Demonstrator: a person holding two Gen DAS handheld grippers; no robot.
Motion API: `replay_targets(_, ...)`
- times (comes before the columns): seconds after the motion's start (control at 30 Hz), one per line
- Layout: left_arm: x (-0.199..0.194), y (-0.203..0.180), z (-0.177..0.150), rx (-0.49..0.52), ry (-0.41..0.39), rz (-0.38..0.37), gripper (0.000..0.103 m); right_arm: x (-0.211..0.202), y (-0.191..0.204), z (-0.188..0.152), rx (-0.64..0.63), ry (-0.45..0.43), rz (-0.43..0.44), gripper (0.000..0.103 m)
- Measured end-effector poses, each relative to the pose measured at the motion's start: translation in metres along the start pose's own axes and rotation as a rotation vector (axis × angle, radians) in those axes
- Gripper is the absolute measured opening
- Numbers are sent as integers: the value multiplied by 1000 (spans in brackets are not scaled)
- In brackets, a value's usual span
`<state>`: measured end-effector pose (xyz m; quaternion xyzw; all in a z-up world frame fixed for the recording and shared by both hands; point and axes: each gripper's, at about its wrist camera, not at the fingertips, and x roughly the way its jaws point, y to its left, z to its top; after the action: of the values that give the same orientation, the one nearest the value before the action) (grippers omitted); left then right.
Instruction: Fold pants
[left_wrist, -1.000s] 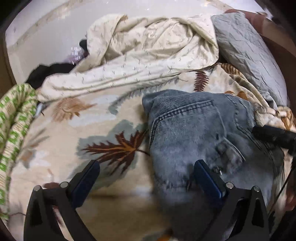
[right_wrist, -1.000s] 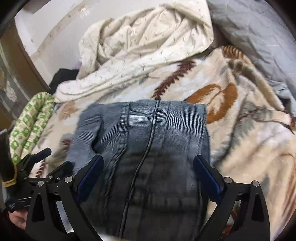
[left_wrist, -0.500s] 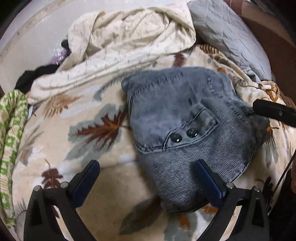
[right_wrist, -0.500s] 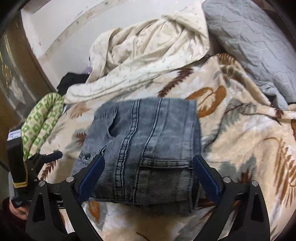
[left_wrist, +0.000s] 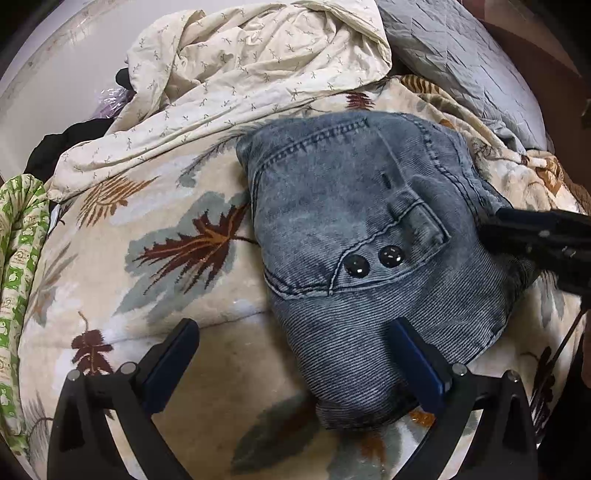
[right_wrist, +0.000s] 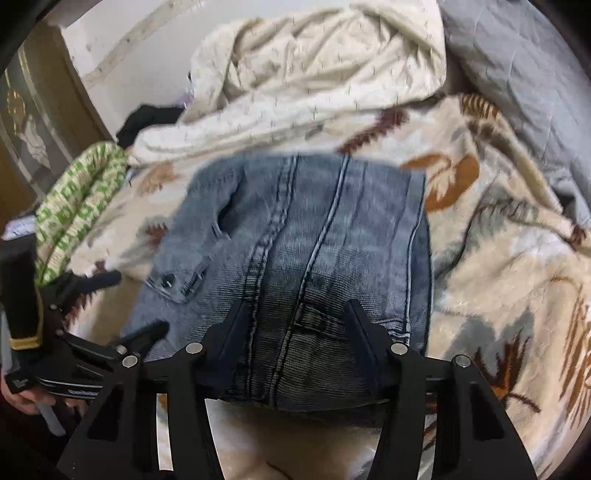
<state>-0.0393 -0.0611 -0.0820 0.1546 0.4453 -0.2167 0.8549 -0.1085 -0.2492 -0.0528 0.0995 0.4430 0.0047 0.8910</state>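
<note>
- On the bed, over the leaf-patterned blanket (left_wrist: 177, 258), the jeans (left_wrist: 369, 236) lie as a compact folded bundle, just below the heaped cream sheet (left_wrist: 240, 74) and near the grey pillow (left_wrist: 461, 62).
- The left gripper (left_wrist: 299, 365) hovers at the bundle's near corner with its fingers (left_wrist: 173, 354) spread wide; one finger lies over the denim edge and the other over bare blanket, pinching nothing.
- The right gripper (right_wrist: 299, 339) has its fingers (right_wrist: 364, 339) drawn partly in, astride the near edge of the jeans (right_wrist: 306, 254) around a belt loop. They look apart rather than pressed together, and whether they actually pinch the cloth I cannot tell; that view is blurred.
- Handling, as a judgement: thick denim in several layers, so fairly heavy for cloth, floppy but with body. It is not fragile or slippery, and it should hold a crease.
- The best holds are probably the stiff parts: the waistband, seams, or the pocket edge beside the two dark buttons (left_wrist: 373, 260). A shallow pinch may lift only the top layer.
- In the right wrist view, the seams run away from the camera toward the sheet, so the long axis seems to lie that way. The bundle is close to square, so this is uncertain.
</note>
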Motion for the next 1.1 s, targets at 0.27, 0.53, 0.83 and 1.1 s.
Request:
replay_targets(0.27,7,13,-6,-143,13,-67,103,6,-8,0,18,20,61,63)
replay_targets(0.53,-68,34,-25,-269,-120,62,103,-52,-11,6,85,-208,126,78)
replay_targets(0.83,-149,52,-36,-276,-244,238,103,-121,-4,-5,102,-515,203,82)
replay_targets(1.1,-209,45,-43,-273,-337,350,103,-169,18,-29,0,-709,296,91)
